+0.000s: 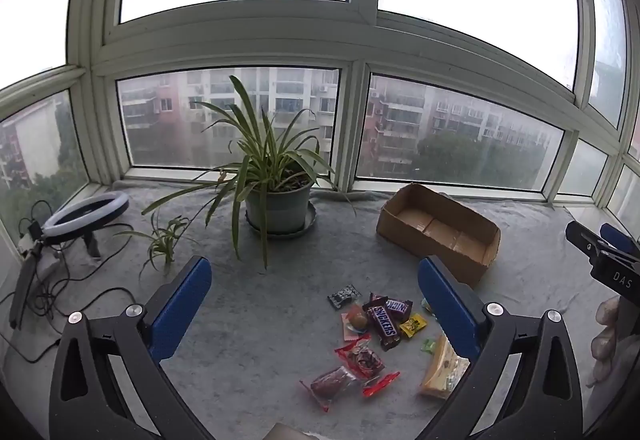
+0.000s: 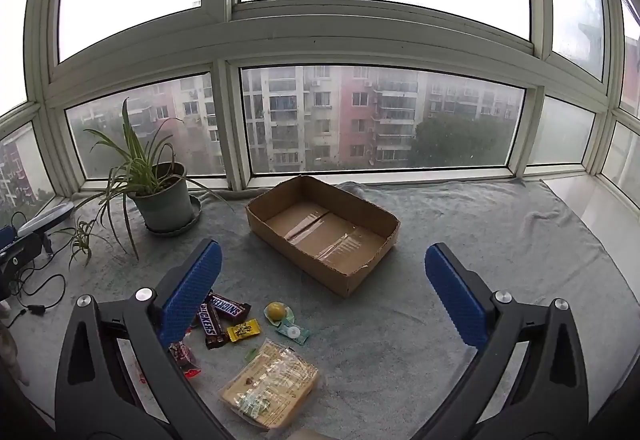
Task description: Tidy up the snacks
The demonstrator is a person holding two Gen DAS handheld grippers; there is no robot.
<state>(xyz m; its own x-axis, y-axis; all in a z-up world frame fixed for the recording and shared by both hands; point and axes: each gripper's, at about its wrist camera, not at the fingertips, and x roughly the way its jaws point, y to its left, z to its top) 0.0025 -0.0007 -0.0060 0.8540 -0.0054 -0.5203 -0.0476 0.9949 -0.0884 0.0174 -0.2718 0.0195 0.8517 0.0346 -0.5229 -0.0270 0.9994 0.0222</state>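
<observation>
Both claws, left (image 1: 314,306) and right (image 2: 322,290), stand spread wide and hold nothing. Only the left view shows the red-wrapped snacks (image 1: 360,358) at lower centre; the right claw's left finger (image 2: 192,292) hides most of them. Snickers bars (image 2: 218,314) and cracker pack (image 2: 270,386) lie lower left on the grey-covered worktop (image 2: 460,224), cardboard box (image 2: 352,278) centre, potted plant (image 2: 164,202) left.

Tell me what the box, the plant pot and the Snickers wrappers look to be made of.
Box: brown corrugated cardboard, matte, torn rim, glossy tape strips on its floor. Plant pot: probably plastic, smooth pale grey-green with a slight sheen, though glazed ceramic is possible. Snickers wrappers: glossy printed plastic film, crinkled at the ends.
</observation>
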